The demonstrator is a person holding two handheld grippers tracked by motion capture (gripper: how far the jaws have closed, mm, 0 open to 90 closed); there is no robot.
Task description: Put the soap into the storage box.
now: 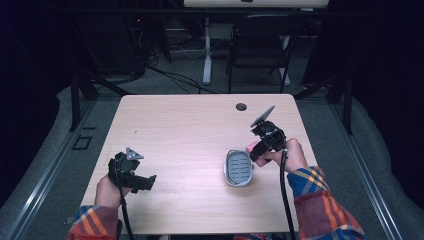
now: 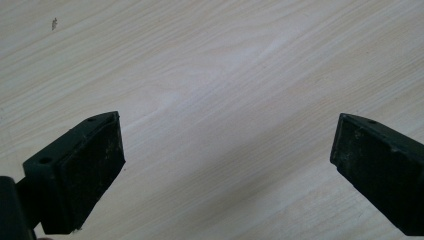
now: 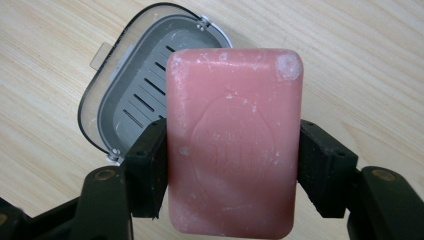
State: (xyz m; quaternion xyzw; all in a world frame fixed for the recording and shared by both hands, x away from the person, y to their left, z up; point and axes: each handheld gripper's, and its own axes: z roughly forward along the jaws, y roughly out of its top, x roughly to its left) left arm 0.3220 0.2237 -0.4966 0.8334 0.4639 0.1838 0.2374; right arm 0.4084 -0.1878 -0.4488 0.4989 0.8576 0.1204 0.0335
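Pink soap bar (image 3: 234, 145) (embossed mark unreadable), clamped in right tongs (image 3: 234, 170), above grey soap dish (image 3: 135, 100)

A light wood table (image 1: 190, 130) has a small round hole (image 1: 241, 106) near its far edge, right of the middle. A grey soap dish (image 1: 238, 168) with a slotted insert lies open on it, toward the right edge, nearer the near edge than the far one.

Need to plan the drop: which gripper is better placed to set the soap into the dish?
Right. The right gripper already clamps the pink soap beside the grey soap dish; the left gripper is open, far off.
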